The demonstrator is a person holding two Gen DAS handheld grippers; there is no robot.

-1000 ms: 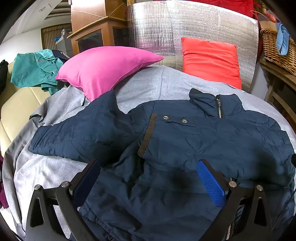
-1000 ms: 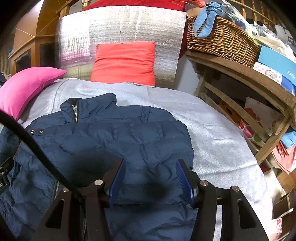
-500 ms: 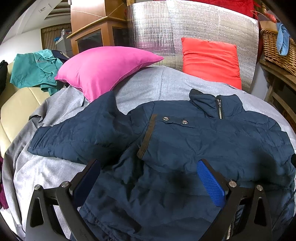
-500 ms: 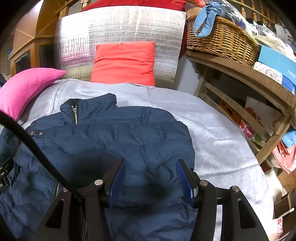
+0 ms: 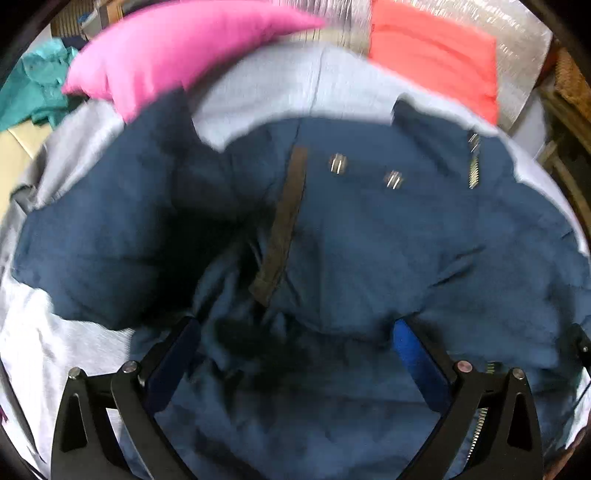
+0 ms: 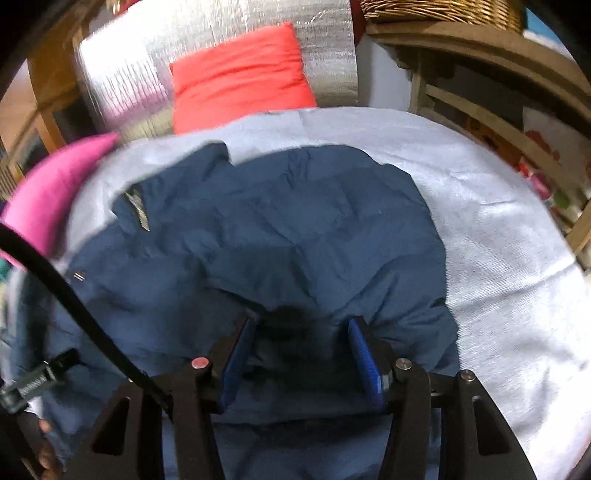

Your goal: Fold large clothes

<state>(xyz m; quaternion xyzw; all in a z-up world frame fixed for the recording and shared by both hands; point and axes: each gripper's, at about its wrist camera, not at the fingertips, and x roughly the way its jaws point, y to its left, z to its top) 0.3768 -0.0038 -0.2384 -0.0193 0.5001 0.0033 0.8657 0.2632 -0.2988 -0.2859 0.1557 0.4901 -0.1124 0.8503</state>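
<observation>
Navy jacket spread flat on grey sheet. Left tool wide apart above it; right tool half-wide, closing, fabric bunched between. No legible writing.

Cluttered home bedroom, grey bedspread, pink pillow, wicker basket, wooden shelf

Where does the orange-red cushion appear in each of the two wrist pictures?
Left wrist view: the orange-red cushion is at the top right, behind the navy jacket.
Right wrist view: it is at the top, left of centre.
Shared landmark: the jacket's collar zipper.
</observation>
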